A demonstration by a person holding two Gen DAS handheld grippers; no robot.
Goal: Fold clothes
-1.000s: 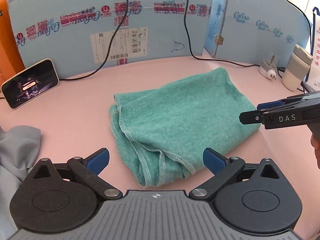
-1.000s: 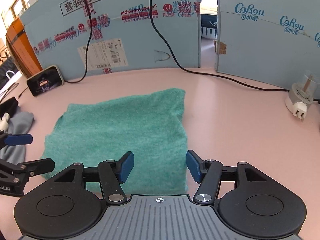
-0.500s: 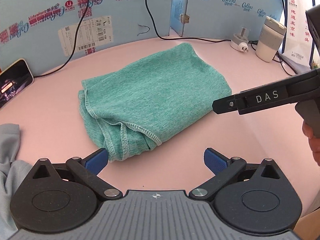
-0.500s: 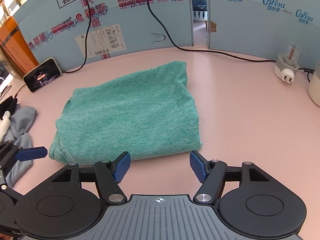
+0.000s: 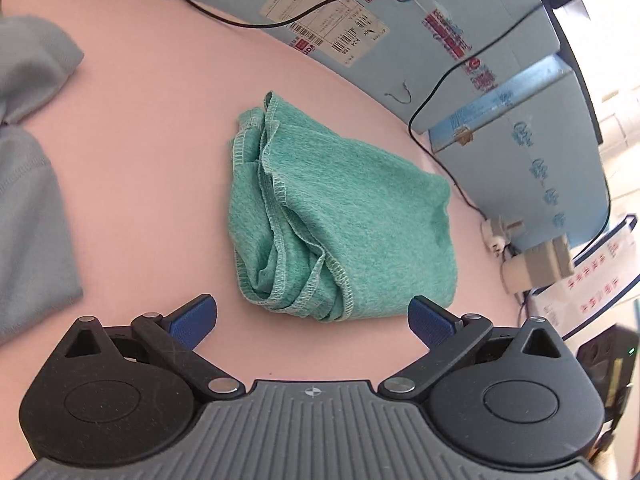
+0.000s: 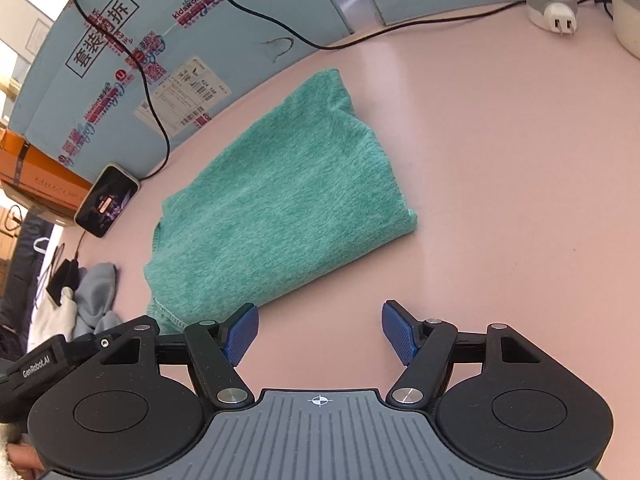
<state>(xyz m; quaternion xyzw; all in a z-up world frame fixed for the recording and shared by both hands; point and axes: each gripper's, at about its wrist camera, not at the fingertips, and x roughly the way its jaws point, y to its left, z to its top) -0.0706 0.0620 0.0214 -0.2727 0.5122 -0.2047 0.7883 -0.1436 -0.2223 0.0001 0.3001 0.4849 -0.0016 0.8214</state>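
A folded green garment [image 5: 340, 224] lies on the pink table [image 5: 140, 152], its stitched hems bunched at the near left side. It also shows in the right wrist view [image 6: 276, 200], smooth side up. My left gripper [image 5: 312, 320] is open and empty, just short of the garment's near edge. My right gripper [image 6: 318, 330] is open and empty over bare table, to the right of the garment's near corner. The left gripper's body [image 6: 60, 360] shows at the lower left of the right wrist view.
Grey-blue clothes [image 5: 28, 152] lie at the left. A phone [image 6: 107, 200] leans on blue cardboard walls [image 6: 208, 20] at the back, with black cables. A white plug [image 6: 554, 8] and a white container [image 5: 536, 264] sit at the right.
Both grippers have pulled back from the green garment and tilted. The left one has swung round to face the garment's hemmed end. The garment lies still. Both stay open.
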